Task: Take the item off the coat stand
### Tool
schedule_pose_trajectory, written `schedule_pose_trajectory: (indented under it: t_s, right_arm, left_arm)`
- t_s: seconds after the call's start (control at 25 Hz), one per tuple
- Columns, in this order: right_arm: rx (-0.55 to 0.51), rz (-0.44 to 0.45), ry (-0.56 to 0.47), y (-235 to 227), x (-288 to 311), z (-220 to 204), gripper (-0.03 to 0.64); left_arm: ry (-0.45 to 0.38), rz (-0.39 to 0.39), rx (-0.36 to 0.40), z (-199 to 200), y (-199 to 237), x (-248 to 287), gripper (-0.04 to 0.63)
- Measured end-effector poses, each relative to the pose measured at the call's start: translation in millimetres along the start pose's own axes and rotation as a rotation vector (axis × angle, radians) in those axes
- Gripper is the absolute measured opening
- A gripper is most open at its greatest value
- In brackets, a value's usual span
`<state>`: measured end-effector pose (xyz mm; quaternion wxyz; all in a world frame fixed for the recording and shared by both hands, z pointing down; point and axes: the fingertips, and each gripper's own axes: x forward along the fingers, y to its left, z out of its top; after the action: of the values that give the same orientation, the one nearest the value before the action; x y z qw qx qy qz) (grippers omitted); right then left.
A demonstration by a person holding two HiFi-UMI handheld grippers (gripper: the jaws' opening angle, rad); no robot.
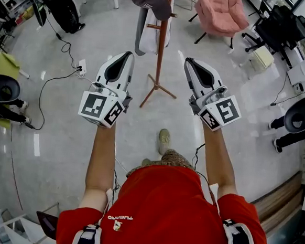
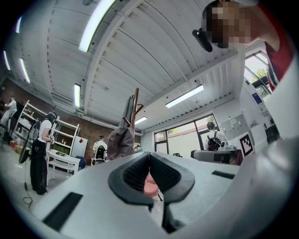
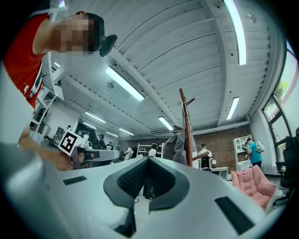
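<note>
The reddish-brown wooden coat stand [image 1: 160,56] is dead ahead at 12 o'clock, on the floor well beyond both grippers. A dark grey floppy fabric item [image 1: 154,0] is draped over its top, with a pale cloth [image 1: 150,39] hanging just under it down the pole. I can't tell if they're one piece or two.

Going by the way it slumps over the pegs, I'd say it's light, soft and totally limp. It's not fragile and not slippery, but it'll bunch up and could snag on a peg. I'd pinch a thick fold or seam near the top and lift up before pulling away, so the stand doesn't tip.

The left gripper [image 1: 128,55] sits at about 11 o'clock and the right gripper [image 1: 189,62] at about 1, with the pole between them further out. Neither is touching anything. On both, the ribbed black pads [image 2: 135,175] [image 3: 133,177] are pressed together at the tips with nothing pinched. A pink bit shows through the gap below the left tips, and it looks like background. They'd have to open before grabbing.
</note>
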<state>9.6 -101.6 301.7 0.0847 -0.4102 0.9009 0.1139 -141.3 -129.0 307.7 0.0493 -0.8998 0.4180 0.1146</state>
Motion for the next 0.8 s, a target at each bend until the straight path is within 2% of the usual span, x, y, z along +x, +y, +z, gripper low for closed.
schedule_pose_trajectory:
  t_s: [0.28, 0.48, 0.68, 0.8]
  right_arm:
    - [-0.009, 0.041, -0.046, -44.0, 36.4, -6.0, 0.023]
    - [-0.016, 0.089, -0.061, -81.3, 61.0, -16.8, 0.023]
    - [-0.003, 0.139, -0.064, -115.7, 79.7, -24.3, 0.023]
    - [-0.002, 0.176, -0.056, -129.4, 86.4, -35.3, 0.023]
  left_arm:
    - [-0.007, 0.033, -0.016, -8.1, 36.0, 46.5, 0.015]
    - [-0.009, 0.059, -0.030, -15.8, 64.5, 89.6, 0.129]
    - [0.008, 0.090, -0.053, -24.8, 97.1, 132.6, 0.211]
    - [0.019, 0.108, -0.062, -31.2, 116.7, 152.6, 0.237]
